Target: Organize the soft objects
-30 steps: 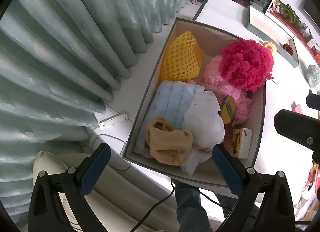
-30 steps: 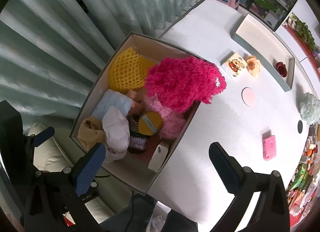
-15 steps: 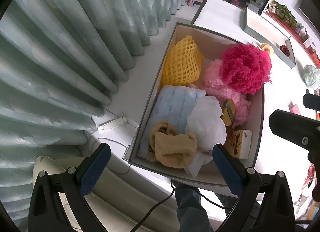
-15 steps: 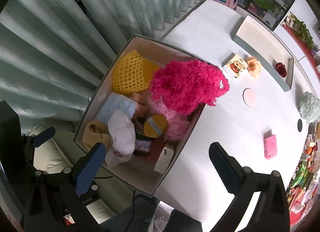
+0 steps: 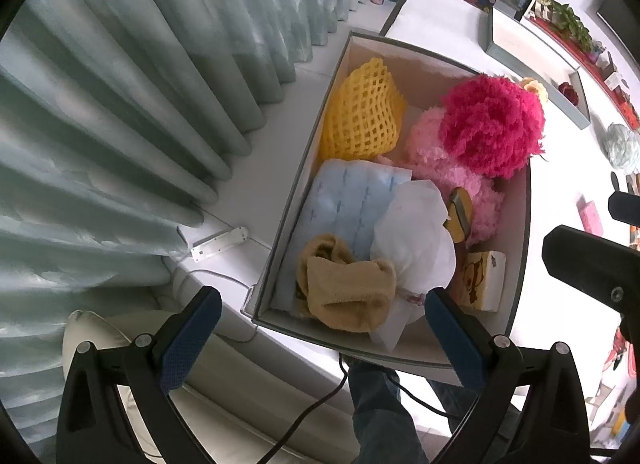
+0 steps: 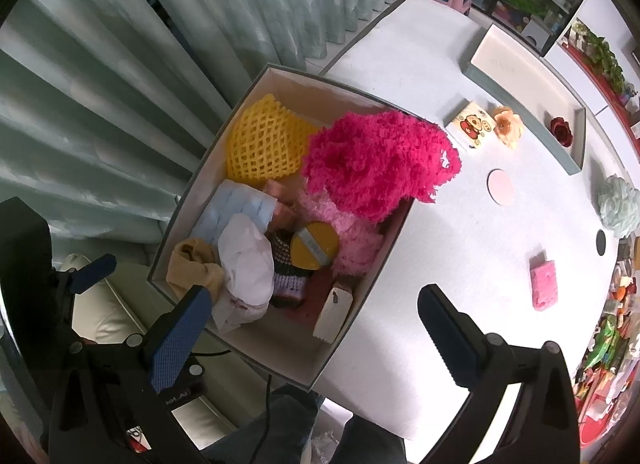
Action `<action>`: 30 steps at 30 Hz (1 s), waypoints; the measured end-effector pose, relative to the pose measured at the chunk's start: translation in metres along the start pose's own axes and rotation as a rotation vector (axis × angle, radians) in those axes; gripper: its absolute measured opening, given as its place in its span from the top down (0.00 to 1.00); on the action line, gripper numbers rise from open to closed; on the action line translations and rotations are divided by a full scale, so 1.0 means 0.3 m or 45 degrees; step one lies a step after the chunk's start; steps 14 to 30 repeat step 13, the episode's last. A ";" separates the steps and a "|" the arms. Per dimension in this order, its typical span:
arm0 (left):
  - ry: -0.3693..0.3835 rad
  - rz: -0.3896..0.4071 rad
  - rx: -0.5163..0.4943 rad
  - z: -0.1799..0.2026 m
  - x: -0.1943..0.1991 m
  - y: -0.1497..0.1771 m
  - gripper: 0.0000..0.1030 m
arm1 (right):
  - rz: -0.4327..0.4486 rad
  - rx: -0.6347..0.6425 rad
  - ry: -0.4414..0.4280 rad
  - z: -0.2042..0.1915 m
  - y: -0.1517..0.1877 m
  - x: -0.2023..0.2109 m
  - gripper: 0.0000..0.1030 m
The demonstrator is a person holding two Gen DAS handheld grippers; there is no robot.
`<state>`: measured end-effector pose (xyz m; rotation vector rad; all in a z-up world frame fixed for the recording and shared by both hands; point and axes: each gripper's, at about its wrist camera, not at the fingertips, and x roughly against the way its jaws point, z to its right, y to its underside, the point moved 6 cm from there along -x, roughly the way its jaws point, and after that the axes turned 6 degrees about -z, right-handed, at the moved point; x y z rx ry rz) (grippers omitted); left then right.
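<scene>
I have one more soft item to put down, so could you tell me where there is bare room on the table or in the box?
The widest bare stretch of the white table lies between the box, the pink sponge and the pale round pad. The box is crowded; only its near corner beside the small carton shows floor.

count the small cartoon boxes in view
2: one cartoon box lies flat on the table beside the orange flower; the other stands inside the box's near corner. More may be buried.
</scene>
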<state>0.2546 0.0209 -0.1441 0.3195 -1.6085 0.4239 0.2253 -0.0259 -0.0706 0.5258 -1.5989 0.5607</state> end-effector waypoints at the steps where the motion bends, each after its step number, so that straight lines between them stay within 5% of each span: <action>1: -0.002 0.000 -0.003 0.001 -0.002 -0.001 0.01 | -0.001 -0.005 -0.001 0.002 0.002 -0.002 0.00; 30: -0.044 0.004 0.053 -0.015 -0.011 -0.028 0.01 | 0.002 0.026 -0.033 0.006 -0.018 -0.012 0.00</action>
